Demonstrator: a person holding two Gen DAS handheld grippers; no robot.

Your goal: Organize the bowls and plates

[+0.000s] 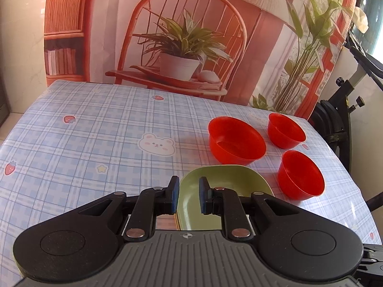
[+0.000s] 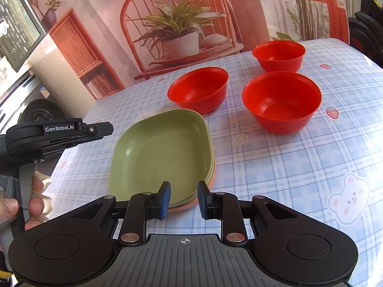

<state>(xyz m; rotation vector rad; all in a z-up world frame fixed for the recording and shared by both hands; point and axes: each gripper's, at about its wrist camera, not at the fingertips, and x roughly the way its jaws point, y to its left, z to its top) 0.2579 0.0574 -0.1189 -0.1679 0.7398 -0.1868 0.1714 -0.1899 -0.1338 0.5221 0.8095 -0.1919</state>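
Left gripper (image 1: 188, 195) sat part open over green plate stack (image 2: 162, 153), gripping nothing I saw. Right gripper (image 2: 183, 199) same, at stack's near edge. Three red bowls (image 2: 281, 101) beyond on table (image 2: 299, 172).

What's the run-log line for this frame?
left gripper: open, over plate stack rim | right gripper: open, at stack near edge | three red bowls apart, unstacked

On the table (image 2: 299, 167) before you lies a stack of plates (image 2: 162, 150). Behind it stands one bowl (image 2: 198, 91); to that bowl's right a second bowl (image 2: 282, 100), and behind this a third bowl (image 2: 278, 52).
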